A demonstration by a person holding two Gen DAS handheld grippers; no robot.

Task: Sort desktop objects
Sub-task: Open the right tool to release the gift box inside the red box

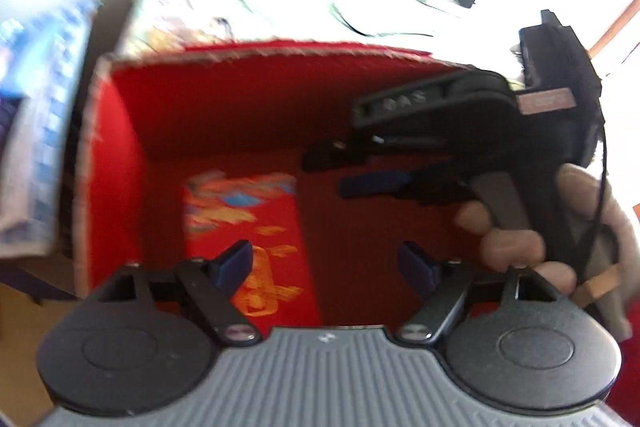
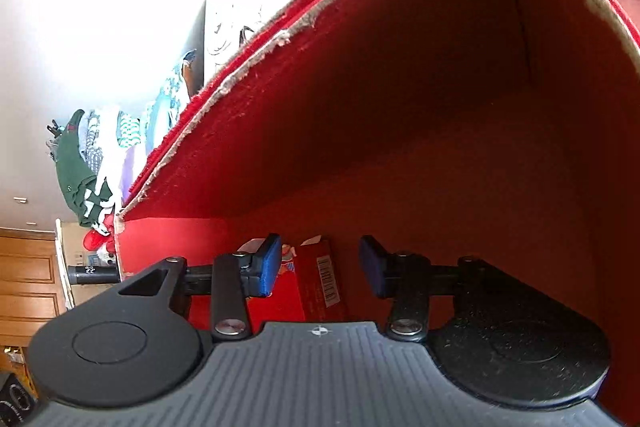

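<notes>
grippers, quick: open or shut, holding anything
Left gripper: open, holding nothing, over the red box.
Right gripper: open, holding nothing, inside the box near a red packet.

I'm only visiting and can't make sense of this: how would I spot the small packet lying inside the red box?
Find the big red cardboard box with frayed edges. On its floor, left of centre, lies a flat red packet printed with orange and blue pictures. It is the only patterned thing in there; the walls around it are plain red.
</notes>
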